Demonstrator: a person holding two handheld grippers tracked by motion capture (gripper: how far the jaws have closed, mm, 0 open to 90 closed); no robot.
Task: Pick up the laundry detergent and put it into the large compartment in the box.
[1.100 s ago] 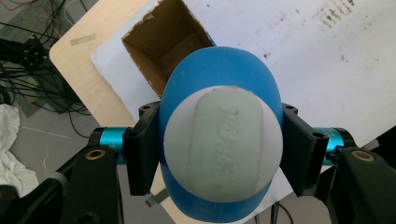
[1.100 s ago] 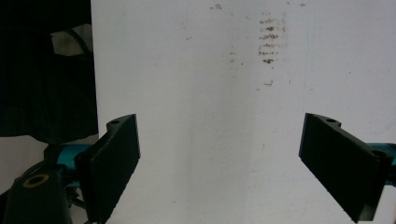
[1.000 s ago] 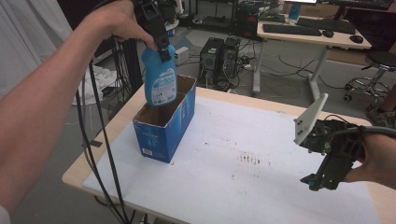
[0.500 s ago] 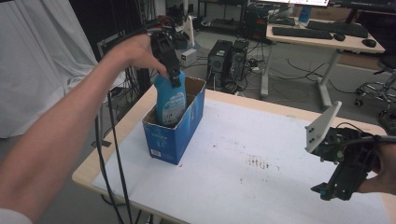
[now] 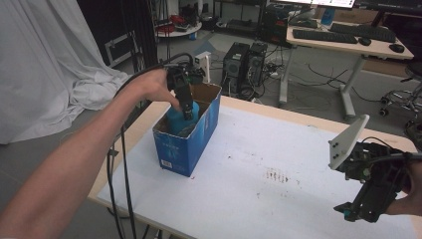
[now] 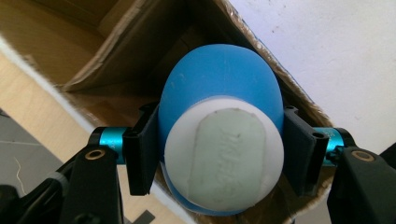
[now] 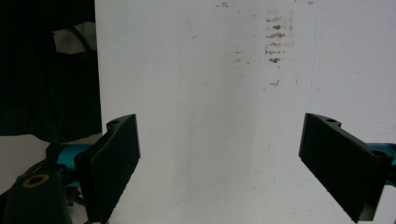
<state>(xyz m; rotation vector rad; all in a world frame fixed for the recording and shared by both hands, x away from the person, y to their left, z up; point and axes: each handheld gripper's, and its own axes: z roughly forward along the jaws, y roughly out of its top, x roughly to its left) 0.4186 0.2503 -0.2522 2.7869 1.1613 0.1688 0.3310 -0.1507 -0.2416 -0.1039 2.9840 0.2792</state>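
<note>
The left tool [image 5: 186, 107], clamped on the blue bottle [image 6: 219, 140], held it upright and straight down inside the open box [image 5: 191, 144] on the tabletop [image 5: 278, 149], while the right tool [image 7: 219, 163] gaped empty, well apart.

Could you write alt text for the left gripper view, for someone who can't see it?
A blue bottle with a white cap is clamped between two black fingers, partly inside an open cardboard box on a white table.
</note>
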